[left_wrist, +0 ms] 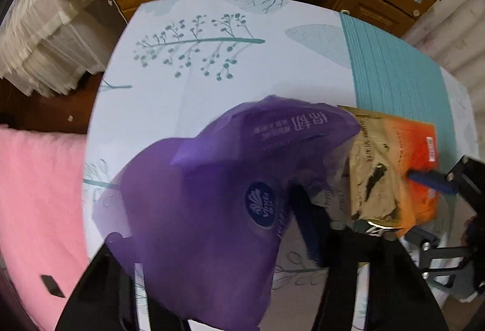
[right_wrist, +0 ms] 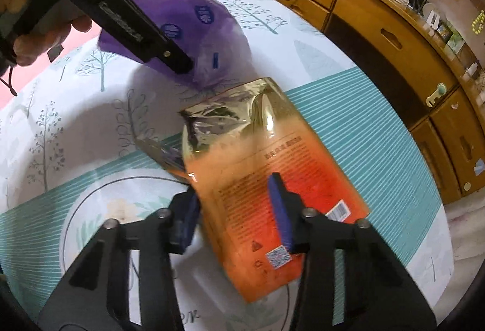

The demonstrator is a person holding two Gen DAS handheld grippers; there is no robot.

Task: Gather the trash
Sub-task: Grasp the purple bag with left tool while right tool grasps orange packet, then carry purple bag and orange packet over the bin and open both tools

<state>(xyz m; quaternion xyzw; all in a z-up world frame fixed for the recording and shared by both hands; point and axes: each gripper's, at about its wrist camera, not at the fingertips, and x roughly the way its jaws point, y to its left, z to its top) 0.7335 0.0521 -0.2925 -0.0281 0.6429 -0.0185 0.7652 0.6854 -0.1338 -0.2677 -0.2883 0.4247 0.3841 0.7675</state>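
1. Left gripper (left_wrist: 218,255): its fingers are closed on a thin, translucent purple plastic bag (left_wrist: 197,194), which hangs up off the surface as the trash receiver. Only the right-hand blue pad (left_wrist: 306,222) shows clearly; the film hides the other, so how narrow the gap is cannot be told.

2. Right gripper (right_wrist: 236,209): its fingers are part-way open, with one blue pad (right_wrist: 280,209) on the face of a flat foil snack pouch, gold at the top fading to orange-red (right_wrist: 272,179), and the other at the pouch's left edge. It appears to be clamped, though firm contact cannot be confirmed.

3. Location: the pouch is held low over the tree-printed white and teal bedsheet (right_wrist: 91,134), with its torn gold end just beside the bag's lower edge. A wooden drawer cabinet (right_wrist: 379,43) stands behind.

4. Handling, as judged: the pouch looks empty, light, crinkly and slick, and liable to slide or fold between the pads. A grip across the flat lower half, near the barcode, seems soundest. The bag is limp and will collapse shut unless its mouth is held spread.

5. Markings: the bag carries a round dark-blue "Vinda" logo (left_wrist: 260,205) and white Chinese characters. The pouch bears fine print, a barcode and a QR code, none of them legible.
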